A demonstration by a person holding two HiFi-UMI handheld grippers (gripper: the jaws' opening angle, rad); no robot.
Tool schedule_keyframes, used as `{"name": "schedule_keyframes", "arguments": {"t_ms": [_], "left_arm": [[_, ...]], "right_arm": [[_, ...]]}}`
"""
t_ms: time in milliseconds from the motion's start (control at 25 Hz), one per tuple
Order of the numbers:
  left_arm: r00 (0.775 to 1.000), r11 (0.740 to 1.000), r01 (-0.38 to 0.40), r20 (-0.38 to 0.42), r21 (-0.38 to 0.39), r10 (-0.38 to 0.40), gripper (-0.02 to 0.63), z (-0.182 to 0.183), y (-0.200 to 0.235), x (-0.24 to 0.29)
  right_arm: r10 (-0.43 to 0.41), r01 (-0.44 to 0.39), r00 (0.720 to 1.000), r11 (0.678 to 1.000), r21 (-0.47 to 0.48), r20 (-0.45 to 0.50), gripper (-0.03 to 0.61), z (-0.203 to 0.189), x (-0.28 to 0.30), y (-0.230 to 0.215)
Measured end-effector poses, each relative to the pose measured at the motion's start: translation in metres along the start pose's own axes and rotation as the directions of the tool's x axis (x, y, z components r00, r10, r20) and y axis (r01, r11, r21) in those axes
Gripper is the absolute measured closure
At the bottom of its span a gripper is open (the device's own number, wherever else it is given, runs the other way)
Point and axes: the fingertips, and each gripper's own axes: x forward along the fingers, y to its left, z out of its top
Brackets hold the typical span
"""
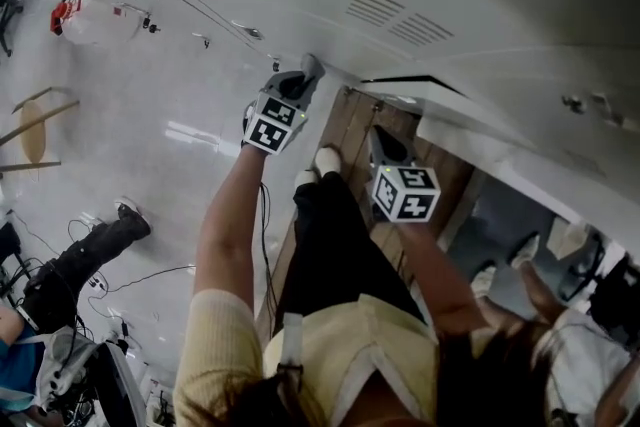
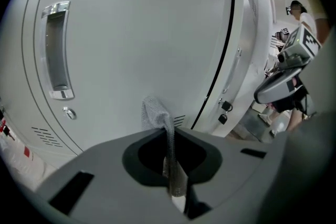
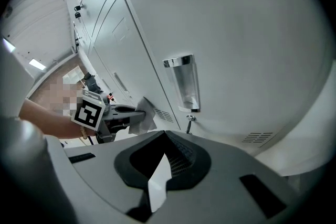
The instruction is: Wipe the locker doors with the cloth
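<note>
Two grippers. Left gripper jaws pinch cloth, free end forward to meet locker door near handle. Right gripper jaws together, empty, well clear of handle, likely spare.

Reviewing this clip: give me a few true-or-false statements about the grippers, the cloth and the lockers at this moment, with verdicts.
1. The left gripper grips a cloth. True.
2. The cloth touches a locker door. True.
3. The right gripper holds a second cloth. False: nothing is between its jaws.
4. The cloth is bright red. False: it is grey.
5. A padlock hangs beyond that door's edge. True.
</note>
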Motion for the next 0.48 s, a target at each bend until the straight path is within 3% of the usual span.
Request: {"name": "schedule_keyframes", "arguments": {"t_ms": [480], "left_arm": [[0.999,0.998,0.050,-0.006,0.026,-0.050,0.597,0.009,-0.031,0.025]], "right_arm": [[-0.017,0.017,1.000,0.999,0.031,0.010,0.575,-0.009,-0.008,-0.018]]}}
